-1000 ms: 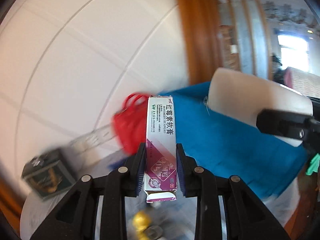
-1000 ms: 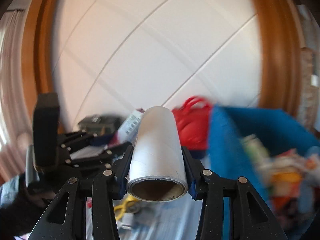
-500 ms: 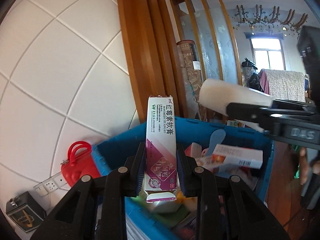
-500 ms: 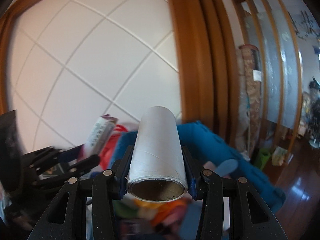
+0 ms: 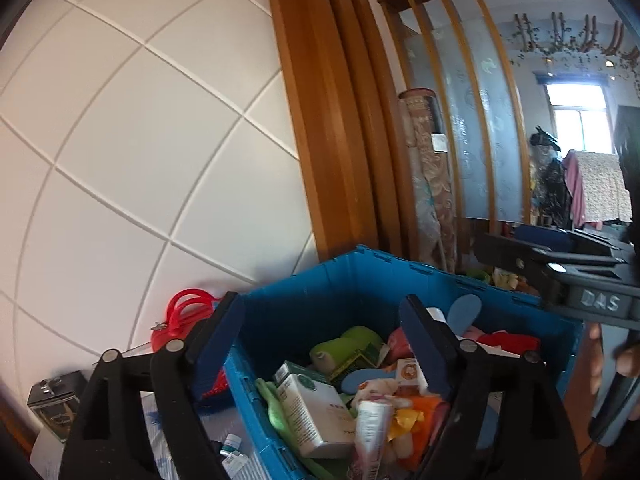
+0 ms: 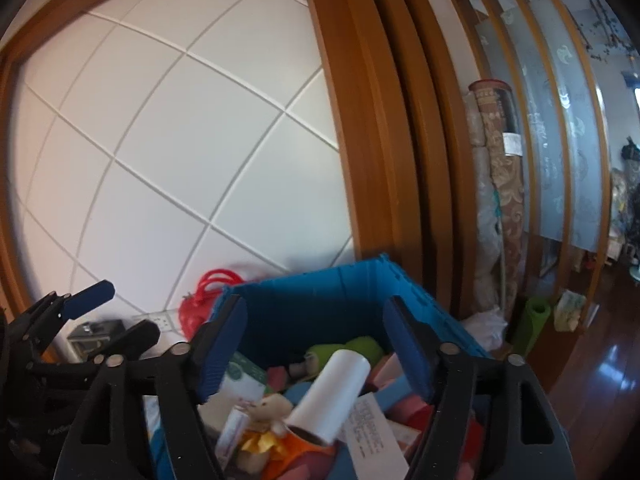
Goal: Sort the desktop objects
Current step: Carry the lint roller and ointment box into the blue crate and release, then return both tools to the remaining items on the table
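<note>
A blue crate [image 5: 360, 280] full of boxes, foam pieces and toys lies below both grippers. My left gripper [image 5: 320, 344] hangs over it with its jaws opening and nothing pressed between the pads. The white and purple ointment box [image 5: 370, 428] is blurred below them among the crate's contents. My right gripper [image 6: 316, 344] is also opening above the crate [image 6: 320, 300]. The white paper roll [image 6: 332, 392] is tilted on the pile under it, free of the pads. Each gripper shows in the other's view, the right gripper [image 5: 512, 242] at the right and the left gripper [image 6: 116, 316] at the left.
A red bag [image 5: 188, 316] stands behind the crate against the white panelled wall. A dark tin [image 5: 56, 404] and a small tube [image 5: 232, 448] are at the left. A wooden door frame [image 6: 380, 160], rolled carpets [image 6: 496, 200] and a green roll [image 6: 532, 320] are at the right.
Both grippers swung over the blue crate and opened. The left one let go of the ointment box and the right one let go of the white roll. Both things dropped into the crate.
</note>
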A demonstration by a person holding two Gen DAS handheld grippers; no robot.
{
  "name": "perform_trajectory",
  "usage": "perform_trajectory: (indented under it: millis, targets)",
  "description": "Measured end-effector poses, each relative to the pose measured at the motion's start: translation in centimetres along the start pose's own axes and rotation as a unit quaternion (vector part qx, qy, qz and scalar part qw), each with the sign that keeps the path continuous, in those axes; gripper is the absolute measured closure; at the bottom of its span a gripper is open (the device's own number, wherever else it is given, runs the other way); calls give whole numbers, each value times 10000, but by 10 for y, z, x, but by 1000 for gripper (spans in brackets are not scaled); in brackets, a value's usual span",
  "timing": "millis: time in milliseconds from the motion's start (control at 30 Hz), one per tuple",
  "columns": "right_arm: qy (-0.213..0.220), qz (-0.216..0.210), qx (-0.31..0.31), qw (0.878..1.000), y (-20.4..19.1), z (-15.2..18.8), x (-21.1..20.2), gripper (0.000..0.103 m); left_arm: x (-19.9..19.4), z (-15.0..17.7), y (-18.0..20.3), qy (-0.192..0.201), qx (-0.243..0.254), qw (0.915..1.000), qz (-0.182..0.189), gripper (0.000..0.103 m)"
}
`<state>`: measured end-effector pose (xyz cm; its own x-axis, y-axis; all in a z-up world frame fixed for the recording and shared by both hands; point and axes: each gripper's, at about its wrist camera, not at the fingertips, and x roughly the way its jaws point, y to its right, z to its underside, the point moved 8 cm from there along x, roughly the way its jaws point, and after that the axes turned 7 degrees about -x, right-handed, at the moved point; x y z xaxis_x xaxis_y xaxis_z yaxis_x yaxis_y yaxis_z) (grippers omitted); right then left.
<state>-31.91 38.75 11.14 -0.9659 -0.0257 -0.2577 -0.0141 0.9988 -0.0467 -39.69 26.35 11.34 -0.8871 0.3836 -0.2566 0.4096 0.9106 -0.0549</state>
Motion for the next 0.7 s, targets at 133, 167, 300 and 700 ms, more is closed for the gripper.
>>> perform_trajectory:
  millis: [133,167,300,700]
  targets:
    - [42,-195,16,9998,-9,6,-7,22,-7,12,-13,-21,-83,9997,-221,21]
    - [75,-231,3,9997,-14,8,-11,20,-10,20,-21,-57,-126,9995,-276,21]
    - [88,-395,-120,9991,-32,14,-16,18,-22,39,-43,-130,-252,9986,-452,21]
    - [242,-923,-325,9949,-118,27,-36,6,-123,84,-186,-22,-545,9860,-1573,21]
